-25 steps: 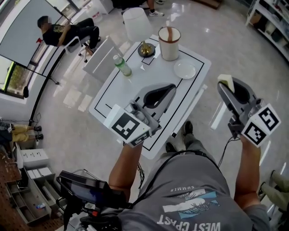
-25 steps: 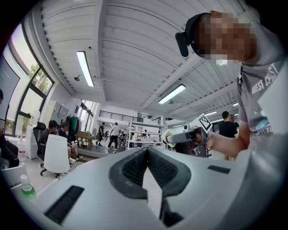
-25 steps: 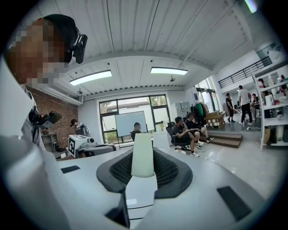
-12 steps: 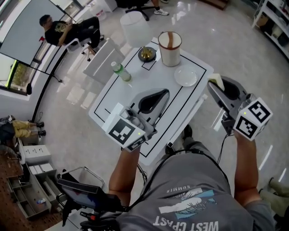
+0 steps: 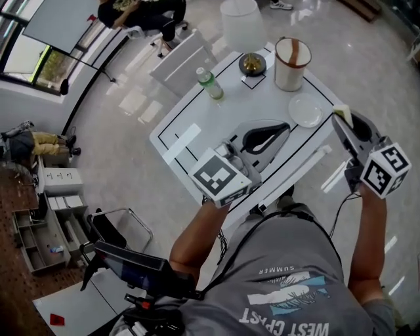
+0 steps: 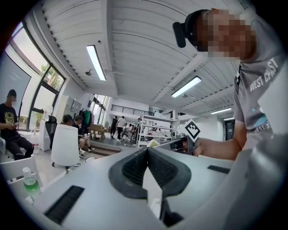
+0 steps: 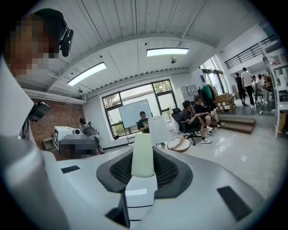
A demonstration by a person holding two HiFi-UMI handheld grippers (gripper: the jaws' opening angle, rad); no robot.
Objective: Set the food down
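Observation:
My right gripper (image 5: 346,120) is shut on a pale yellow piece of food (image 5: 342,113), held in the air just off the right edge of the white table (image 5: 197,125). In the right gripper view the food (image 7: 143,161) stands upright between the pads of the right gripper (image 7: 143,149). A small white plate (image 5: 306,110) lies on the table just left of it. My left gripper (image 5: 283,127) hovers over the table's middle, shut with nothing in it; its tips meet in the left gripper view (image 6: 146,151).
At the table's far end stand a white cup with a brown rim (image 5: 292,63), a brass bowl (image 5: 252,63) and a green-capped bottle (image 5: 210,84). A white chair (image 5: 184,58) stands beside the table. People sit farther off (image 5: 141,10).
The right gripper has carried the food left and forward, closer to the plate. The head view has shifted, so the table sits more to the right. The left gripper stays over the table.

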